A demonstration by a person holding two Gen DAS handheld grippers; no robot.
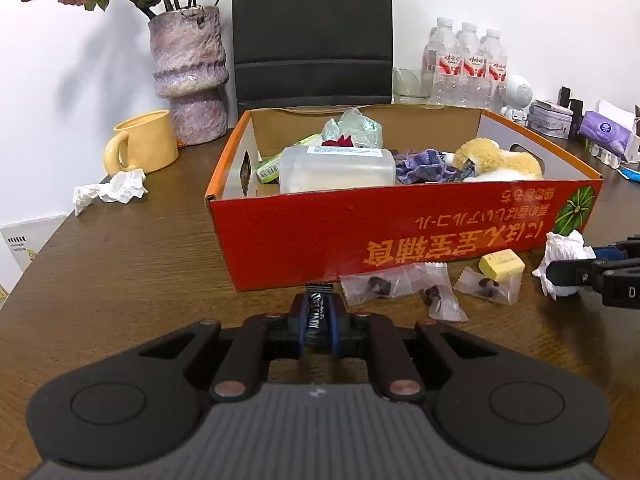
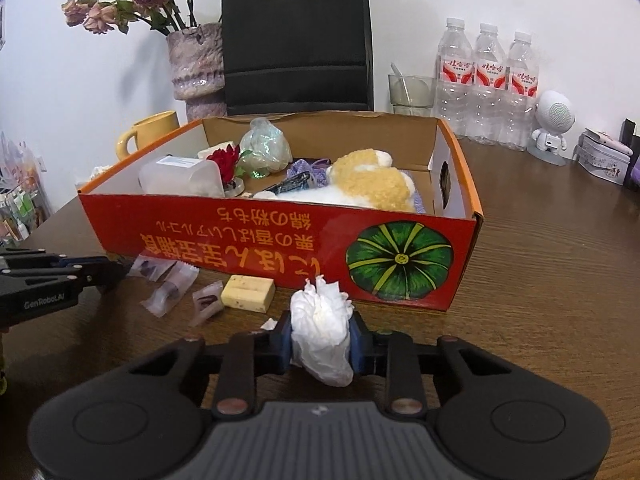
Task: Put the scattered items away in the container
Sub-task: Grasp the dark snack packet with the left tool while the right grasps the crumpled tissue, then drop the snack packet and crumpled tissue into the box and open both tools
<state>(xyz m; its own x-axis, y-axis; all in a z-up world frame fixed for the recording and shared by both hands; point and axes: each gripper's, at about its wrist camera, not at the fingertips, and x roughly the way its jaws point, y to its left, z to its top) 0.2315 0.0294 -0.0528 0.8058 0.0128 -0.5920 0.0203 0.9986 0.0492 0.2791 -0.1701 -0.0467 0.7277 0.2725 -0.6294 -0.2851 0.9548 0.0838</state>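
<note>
**Both grippers pinching, in front of the box**

Left wrist: left gripper (image 1: 319, 320) clamps a dark candy wrapper (image 1: 318, 312) with white lettering — on the table (image 1: 120, 264), just before the red cardboard box (image 1: 360, 232).

Right wrist: right gripper (image 2: 320, 340) squeezes a crumpled white tissue (image 2: 320, 328) — near the box's front wall.

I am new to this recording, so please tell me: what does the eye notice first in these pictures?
First the red box in the middle of the table, already holding a plush toy and other things. In front of it, the right gripper is shut on a crumpled tissue, and the left gripper on a dark candy packet.
</note>
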